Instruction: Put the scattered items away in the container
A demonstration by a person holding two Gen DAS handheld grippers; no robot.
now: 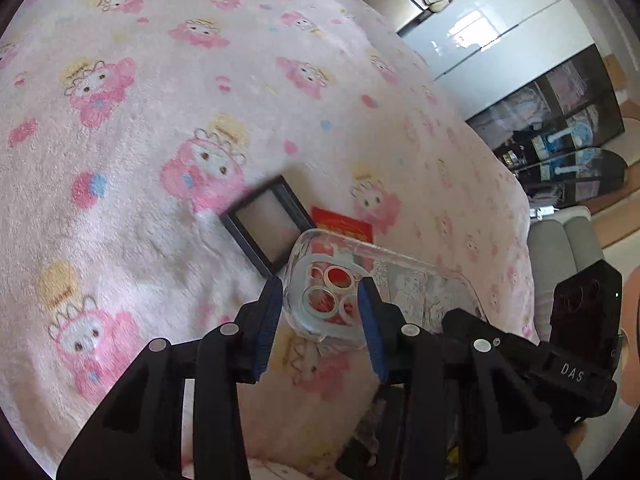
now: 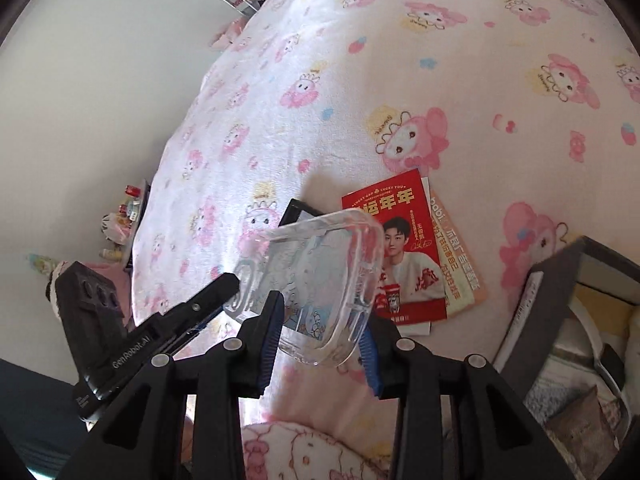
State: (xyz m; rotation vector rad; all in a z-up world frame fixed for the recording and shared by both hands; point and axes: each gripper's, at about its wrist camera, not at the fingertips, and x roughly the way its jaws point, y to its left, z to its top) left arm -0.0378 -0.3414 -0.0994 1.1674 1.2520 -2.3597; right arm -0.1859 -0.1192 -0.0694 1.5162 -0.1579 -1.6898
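Note:
A clear phone case (image 1: 404, 284) with round camera rings hangs tilted above the pink blanket. My left gripper (image 1: 320, 284) has the camera end between its blue pads, shut on it. In the right wrist view the same phone case (image 2: 324, 276) sits between the pads of my right gripper (image 2: 320, 314), which press on its two long edges. The left gripper (image 2: 224, 286) shows there from the side, clamped on the far end. A dark grey box (image 2: 560, 276), open with things inside, lies at the right.
A red flyer (image 2: 400, 240) lies on the blanket over an orange leaflet (image 2: 460, 276), just beyond the case. A small black-framed tray (image 1: 268, 220) rests left of it. The bed's cartoon blanket (image 1: 160, 120) fills the view; a cabinet (image 1: 560, 120) and a grey seat (image 1: 560, 248) stand beside the bed.

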